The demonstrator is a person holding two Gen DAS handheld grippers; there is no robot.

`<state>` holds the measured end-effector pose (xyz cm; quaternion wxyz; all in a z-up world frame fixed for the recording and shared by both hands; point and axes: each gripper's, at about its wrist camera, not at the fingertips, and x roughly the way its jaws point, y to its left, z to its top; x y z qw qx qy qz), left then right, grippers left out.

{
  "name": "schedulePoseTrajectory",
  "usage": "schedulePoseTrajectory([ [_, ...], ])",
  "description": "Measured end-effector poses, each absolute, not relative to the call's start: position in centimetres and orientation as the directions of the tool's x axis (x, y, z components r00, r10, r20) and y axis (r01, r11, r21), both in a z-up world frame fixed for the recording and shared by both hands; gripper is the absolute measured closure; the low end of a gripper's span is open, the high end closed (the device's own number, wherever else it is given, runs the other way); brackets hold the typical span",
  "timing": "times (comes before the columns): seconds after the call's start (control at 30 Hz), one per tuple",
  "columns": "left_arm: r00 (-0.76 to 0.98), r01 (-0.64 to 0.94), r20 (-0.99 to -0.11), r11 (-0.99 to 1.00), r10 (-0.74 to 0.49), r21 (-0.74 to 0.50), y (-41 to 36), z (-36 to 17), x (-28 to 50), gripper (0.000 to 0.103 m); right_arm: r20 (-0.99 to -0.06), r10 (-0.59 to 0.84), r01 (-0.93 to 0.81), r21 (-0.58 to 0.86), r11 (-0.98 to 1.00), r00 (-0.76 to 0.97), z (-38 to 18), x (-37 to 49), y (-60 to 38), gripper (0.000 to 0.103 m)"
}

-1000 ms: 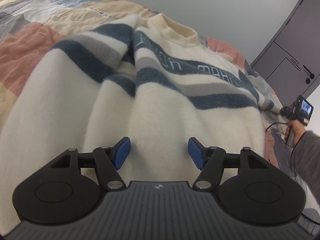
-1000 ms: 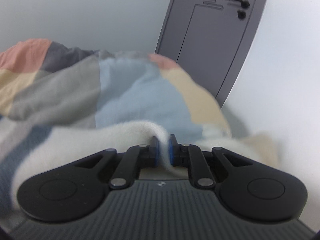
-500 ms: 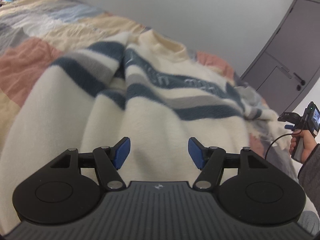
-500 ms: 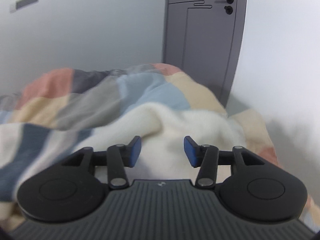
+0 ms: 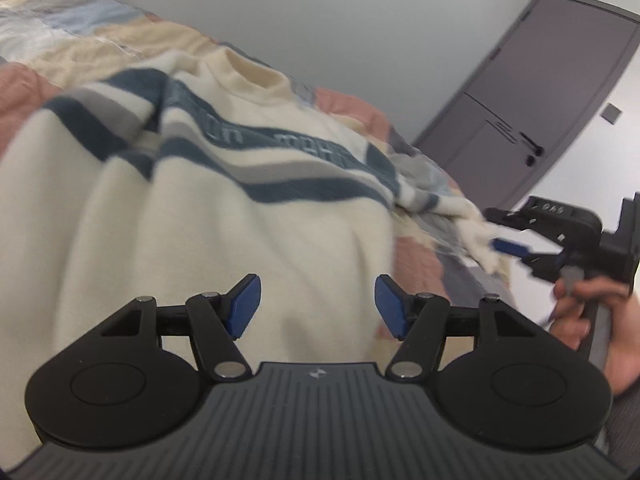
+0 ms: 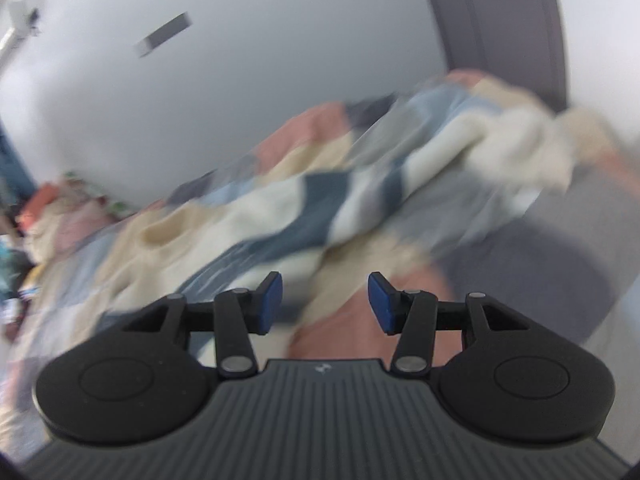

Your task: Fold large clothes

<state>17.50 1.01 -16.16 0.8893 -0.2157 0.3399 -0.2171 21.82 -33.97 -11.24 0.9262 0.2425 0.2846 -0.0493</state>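
Both grippers tilt downward over the bed: left gripper gaping, empty; right gripper parted, empty. The striped cream sweater lies rumpled.

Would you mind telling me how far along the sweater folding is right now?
Early stage. Done: the striped sweater lies front-up on the patchwork quilt, one sleeve laid across its chest. In hand: nothing; the left gripper is open, and the right gripper has just opened, nothing between its pads. Left: the other sleeve trails off sideways, and the body is unfolded.
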Motion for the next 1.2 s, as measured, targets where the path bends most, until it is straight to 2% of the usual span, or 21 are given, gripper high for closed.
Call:
schedulePoseTrajectory([
  [0.07,0.651,0.268,-0.495,0.784,-0.576,-0.560,0.3,-16.4,17.5,0.040,-0.539,0.092,0.203,0.463,0.863,0.837,-12.3,20.4,-32.6,0.053],
  [0.1,0.634,0.287,-0.483,0.763,-0.604,-0.579,-0.2,-16.5,17.6,0.056,-0.530,0.107,0.188,0.472,0.861,0.841,-12.8,19.8,-32.1,0.053],
  [0.13,0.605,0.307,-0.477,0.740,-0.637,-0.599,-0.8,-16.8,17.8,0.066,-0.519,0.122,0.170,0.480,0.861,0.846,-13.4,19.2,-31.7,0.053],
  [0.2,0.563,0.332,-0.474,0.711,-0.677,-0.620,-2.2,-17.4,18.1,0.070,-0.506,0.151,0.149,0.504,0.851,0.849,-14.1,18.4,-31.7,0.053],
  [0.33,0.524,0.382,-0.524,0.736,-0.671,-0.559,-6.1,-18.7,18.7,0.071,-0.445,0.124,0.154,0.538,0.829,0.887,-13.8,17.3,-33.1,0.050],
  [0.43,0.555,0.378,-0.589,0.809,-0.587,-0.451,-8.4,-19.4,19.3,0.071,-0.414,0.103,0.158,0.550,0.820,0.905,-14.1,17.1,-33.7,0.050],
  [0.77,0.551,0.437,-0.671,0.856,-0.496,-0.274,-10.2,-21.6,21.2,0.069,-0.420,0.122,0.165,0.584,0.795,0.899,-15.5,18.3,-34.8,0.050],
  [0.9,0.555,0.475,-0.675,0.851,-0.487,-0.223,-11.4,-22.2,20.8,0.055,-0.428,0.127,0.185,0.614,0.768,0.895,-16.0,18.6,-35.3,0.050],
  [1.03,0.574,0.482,-0.685,0.861,-0.449,-0.160,-12.4,-22.6,20.4,0.055,-0.441,0.135,0.200,0.631,0.749,0.887,-16.3,18.9,-35.6,0.051],
  [1.1,0.580,0.462,-0.694,0.874,-0.427,-0.152,-12.6,-23.0,20.6,0.061,-0.448,0.123,0.208,0.619,0.757,0.885,-16.3,19.0,-35.5,0.051],
  [1.13,0.588,0.449,-0.697,0.882,-0.411,-0.142,-12.6,-23.1,20.7,0.069,-0.448,0.118,0.207,0.610,0.765,0.886,-16.2,19.0,-35.3,0.051],
  [1.2,0.599,0.427,-0.702,0.895,-0.385,-0.127,-12.6,-23.2,20.8,0.077,-0.449,0.116,0.202,0.599,0.775,0.886,-16.1,18.9,-35.1,0.051],
])
